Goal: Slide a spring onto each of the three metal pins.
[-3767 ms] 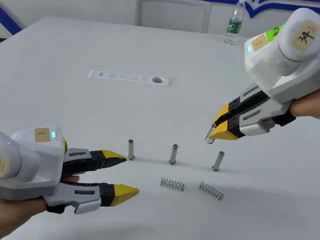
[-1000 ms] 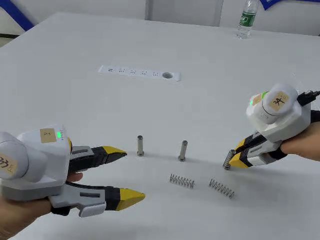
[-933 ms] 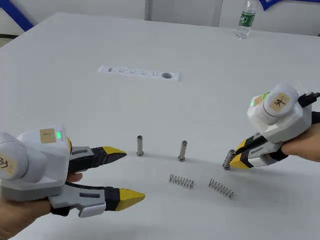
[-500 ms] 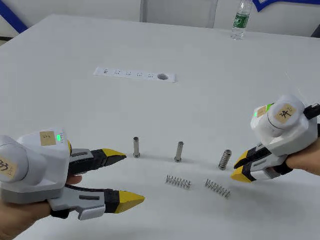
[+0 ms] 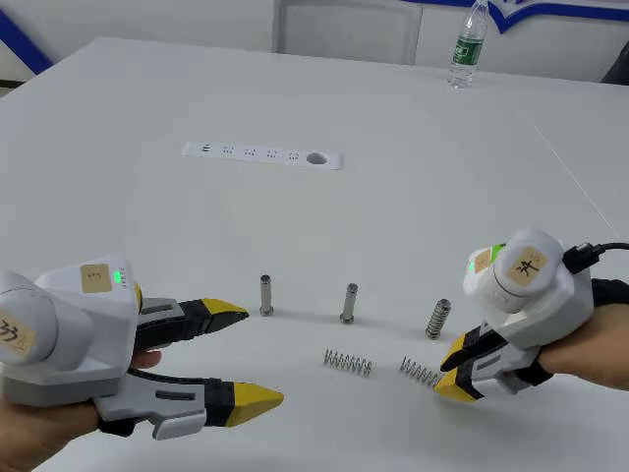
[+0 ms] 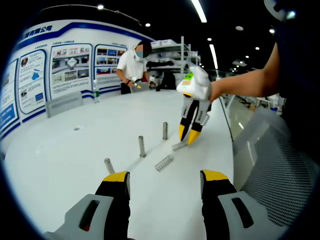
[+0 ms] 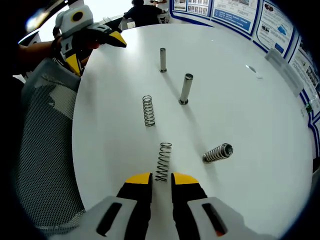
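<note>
Three metal pins stand in a row on the white table (image 5: 413, 206): the left pin (image 5: 265, 295), the middle pin (image 5: 348, 303), and the right pin (image 5: 437, 318) with a spring around it. Two loose springs lie in front, one (image 5: 348, 362) below the middle pin and one (image 5: 418, 371) to its right. My right gripper (image 5: 447, 381) is low at the table, and its narrowly open jaws straddle the near end of that right loose spring (image 7: 163, 161). My left gripper (image 5: 246, 356) hovers wide open at the left and holds nothing.
A white power strip (image 5: 261, 154) lies further back on the table, and a water bottle (image 5: 468, 44) stands at the far edge. A person (image 6: 131, 67) stands beyond the table. A mesh chair back (image 7: 45, 145) is near the table's edge.
My right gripper has let go of the spring now sitting on the right pin. It drew back and dropped to the right-hand loose spring. The left gripper has stayed put.
</note>
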{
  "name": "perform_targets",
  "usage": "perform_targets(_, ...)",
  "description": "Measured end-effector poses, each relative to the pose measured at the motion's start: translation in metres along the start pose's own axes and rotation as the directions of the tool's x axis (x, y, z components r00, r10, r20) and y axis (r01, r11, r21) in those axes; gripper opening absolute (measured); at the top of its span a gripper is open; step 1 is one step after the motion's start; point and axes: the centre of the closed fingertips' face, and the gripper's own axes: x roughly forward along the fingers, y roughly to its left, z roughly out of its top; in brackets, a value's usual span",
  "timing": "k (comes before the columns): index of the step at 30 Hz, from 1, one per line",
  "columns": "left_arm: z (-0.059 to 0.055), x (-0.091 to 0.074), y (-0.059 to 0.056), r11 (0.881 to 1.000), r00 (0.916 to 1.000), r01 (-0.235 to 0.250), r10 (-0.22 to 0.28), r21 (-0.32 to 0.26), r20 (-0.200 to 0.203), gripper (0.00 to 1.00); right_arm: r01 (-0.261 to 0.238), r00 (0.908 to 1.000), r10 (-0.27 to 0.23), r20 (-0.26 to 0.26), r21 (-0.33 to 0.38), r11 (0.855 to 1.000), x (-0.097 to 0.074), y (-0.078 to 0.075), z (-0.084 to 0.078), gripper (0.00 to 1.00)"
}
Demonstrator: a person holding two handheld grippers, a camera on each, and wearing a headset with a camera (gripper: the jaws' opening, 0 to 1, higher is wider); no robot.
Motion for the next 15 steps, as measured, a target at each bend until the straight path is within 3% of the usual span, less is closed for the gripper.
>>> perform_targets(15,0.0004,0.0066,-0.0032,1.000,0.9996,0.027,-0.027,0.008,-0.009,0.56,0.026,0.9992,-0.028,-0.030,-0.045,0.999,0.0050,-0.0003,-0.0009,0.12)
